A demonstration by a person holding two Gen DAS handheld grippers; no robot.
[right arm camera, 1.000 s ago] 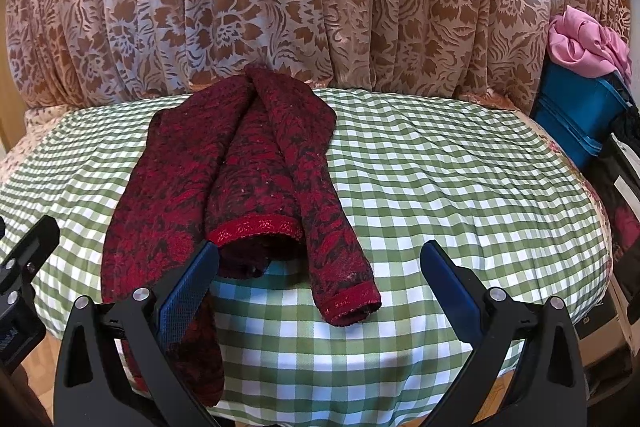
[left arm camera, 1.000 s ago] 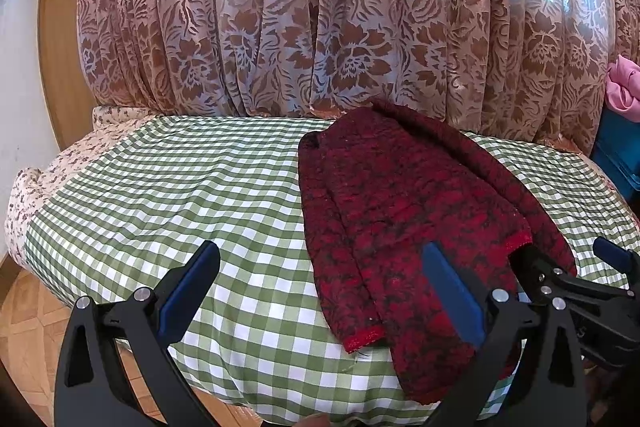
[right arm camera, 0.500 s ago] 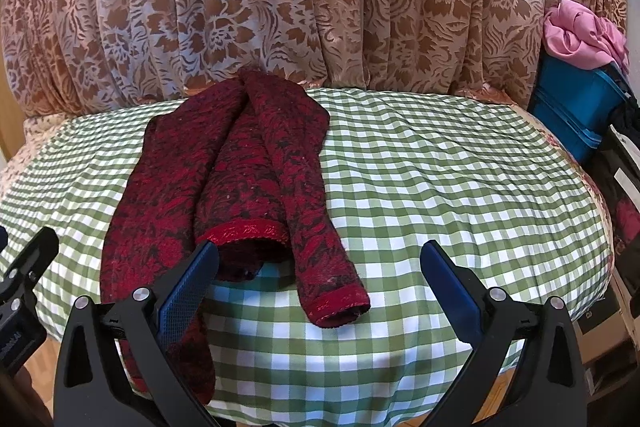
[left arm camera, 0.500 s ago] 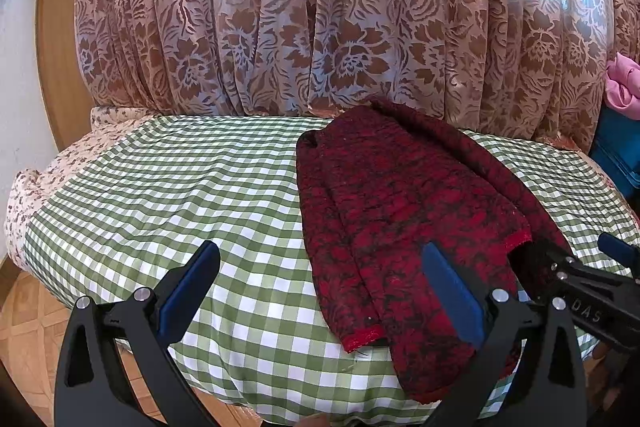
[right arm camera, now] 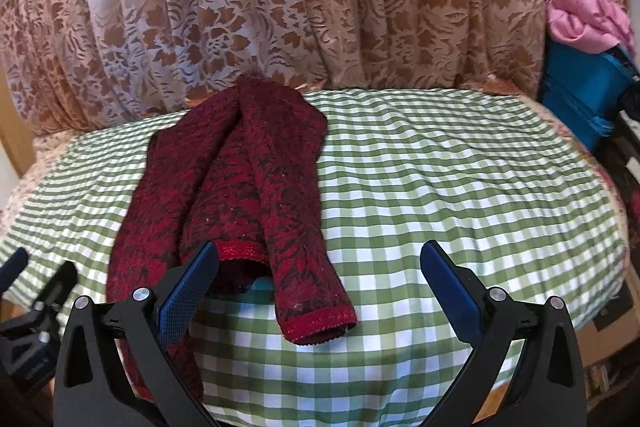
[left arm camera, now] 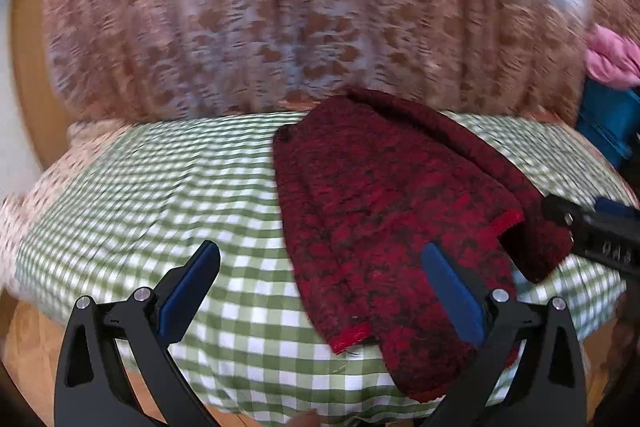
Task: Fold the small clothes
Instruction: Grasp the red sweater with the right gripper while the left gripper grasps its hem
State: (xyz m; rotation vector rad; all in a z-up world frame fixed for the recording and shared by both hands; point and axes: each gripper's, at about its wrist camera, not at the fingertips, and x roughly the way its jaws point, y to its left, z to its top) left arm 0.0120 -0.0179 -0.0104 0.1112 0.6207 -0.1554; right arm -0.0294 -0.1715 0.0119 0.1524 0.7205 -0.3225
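Left hand-held gripper [left arm camera: 320, 287]: jaws spread wide, nothing between them, held over the near edge of the counter [left arm camera: 132, 187]. Its right finger [left arm camera: 450, 287] overlaps the near part of the sweater [left arm camera: 384, 211] in view; contact cannot be told. This view is motion-blurred.

Right hand-held gripper [right arm camera: 318, 287]: jaws also wide and empty, with a sleeve cuff [right arm camera: 320, 321] lying between the fingers in view. Its left finger [right arm camera: 188, 291] stands in front of the sweater's red hem.

Sweater: dark red, lying lengthwise on the counter's left half in the right view, both sleeves folded in over the body.

Counter: covered by a green-and-white checked cloth [right arm camera: 460, 195], lightly wrinkled, over a floral underlayer.

Room: patterned brown lace curtain [right arm camera: 320, 7] directly behind, backlit. At the right, a blue bin [right arm camera: 580, 95] with pink fabric [right arm camera: 584, 19] on top. Wooden floor [left arm camera: 28, 339] below.
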